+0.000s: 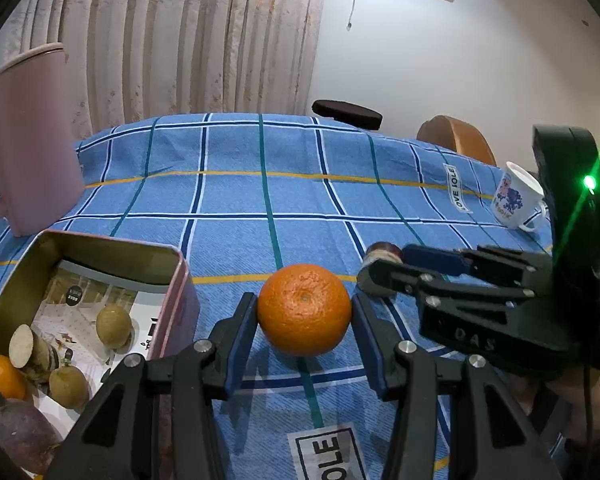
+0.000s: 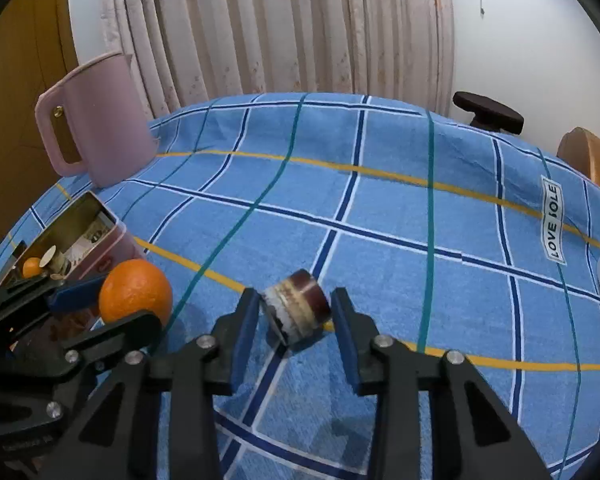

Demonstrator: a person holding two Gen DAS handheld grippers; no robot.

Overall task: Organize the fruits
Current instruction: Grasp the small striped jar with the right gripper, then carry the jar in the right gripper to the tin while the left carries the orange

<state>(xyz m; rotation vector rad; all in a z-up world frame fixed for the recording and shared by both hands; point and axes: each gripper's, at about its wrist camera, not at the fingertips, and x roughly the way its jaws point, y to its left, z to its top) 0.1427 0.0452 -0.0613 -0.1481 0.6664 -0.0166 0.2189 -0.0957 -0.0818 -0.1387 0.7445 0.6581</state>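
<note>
The left gripper [image 1: 305, 314] squeezes the round, firm, bumpy orange [image 1: 304, 309] by its sides, while the right gripper [image 2: 295, 314] closes on the small, hard brown-and-white roll [image 2: 296, 309], which may slip.

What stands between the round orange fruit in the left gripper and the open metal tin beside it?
Nothing visible does. The round orange fruit sits between the left gripper pads, and only bare blue checked cloth separates it from the open metal tin.
</note>
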